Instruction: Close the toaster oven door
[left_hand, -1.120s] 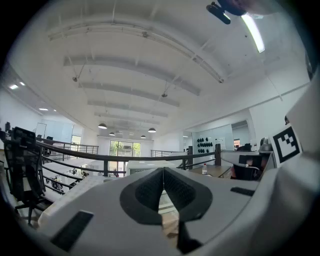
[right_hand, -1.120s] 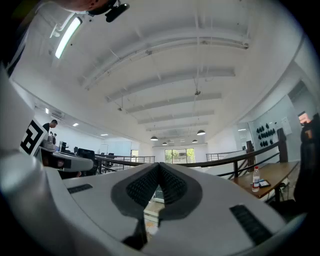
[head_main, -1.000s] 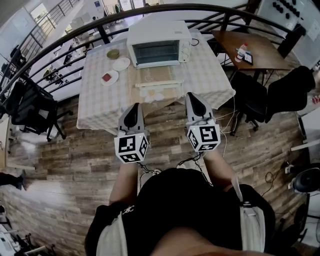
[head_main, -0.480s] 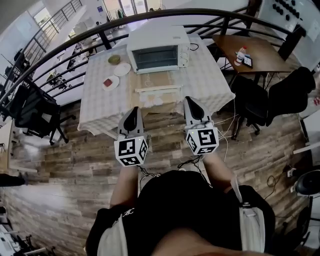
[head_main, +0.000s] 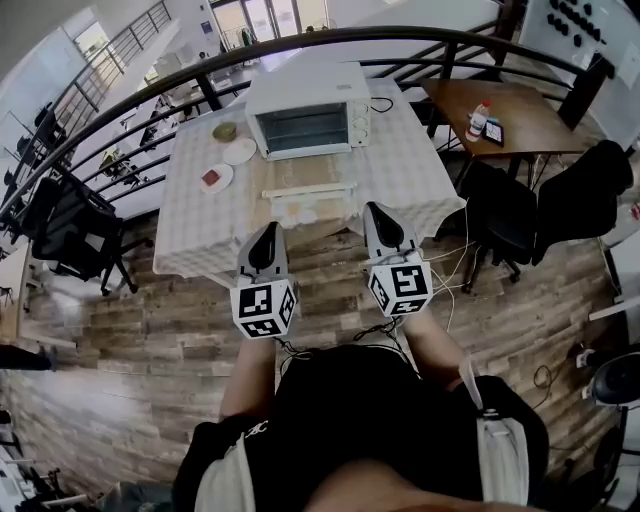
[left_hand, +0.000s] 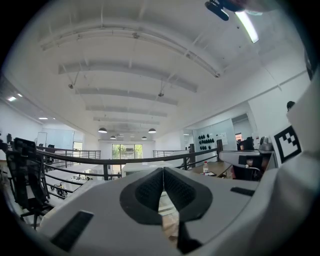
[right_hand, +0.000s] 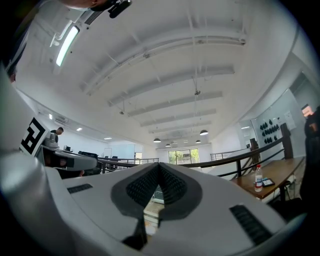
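Work has not started: toaster oven (head_main: 305, 110) sits far back on the worktop (head_main: 190, 220), its door (head_main: 305, 172) folded down, open. Left gripper (head_main: 268, 230) and right gripper (head_main: 378, 210) are both closed, empty, well short.

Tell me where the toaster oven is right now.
In the head view, the toaster oven sits at the far edge of the checked table, near the picture's top middle, with a white plate just to its left.

The right claw (right_hand: 159, 169) sits closed and empty, a bottle (right_hand: 258, 178) off right.
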